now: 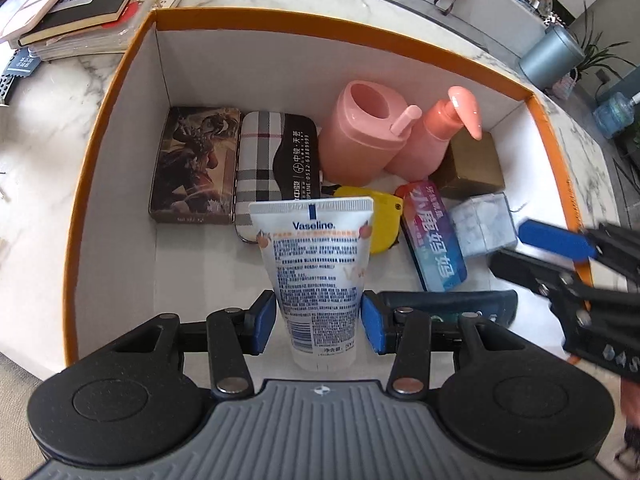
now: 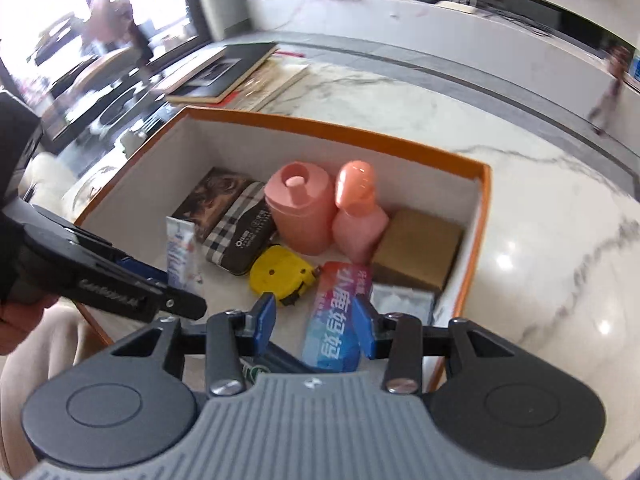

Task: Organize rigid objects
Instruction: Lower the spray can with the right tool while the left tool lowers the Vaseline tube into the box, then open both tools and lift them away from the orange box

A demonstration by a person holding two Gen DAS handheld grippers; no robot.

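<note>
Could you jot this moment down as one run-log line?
left gripper: shut on tube, over box | right gripper: open, empty

I count one orange-rimmed box (image 1: 120,80), and inside it one white Vaseline tube (image 1: 316,264), one picture-printed flat case (image 1: 194,168), one plaid case (image 1: 272,160), two pink containers (one cup with a spout (image 1: 360,136), one pump bottle (image 1: 440,136)), and one yellow tape measure (image 1: 382,220). To the right in the box I count three small cartons: one gold-brown (image 1: 472,168), one pale marbled (image 1: 482,224), one red-and-blue (image 1: 434,236); one dark item (image 1: 448,300) lies at the near wall. Outside the box, at far left, I count one stack of books (image 1: 76,4), and my own grippers number two.
</note>
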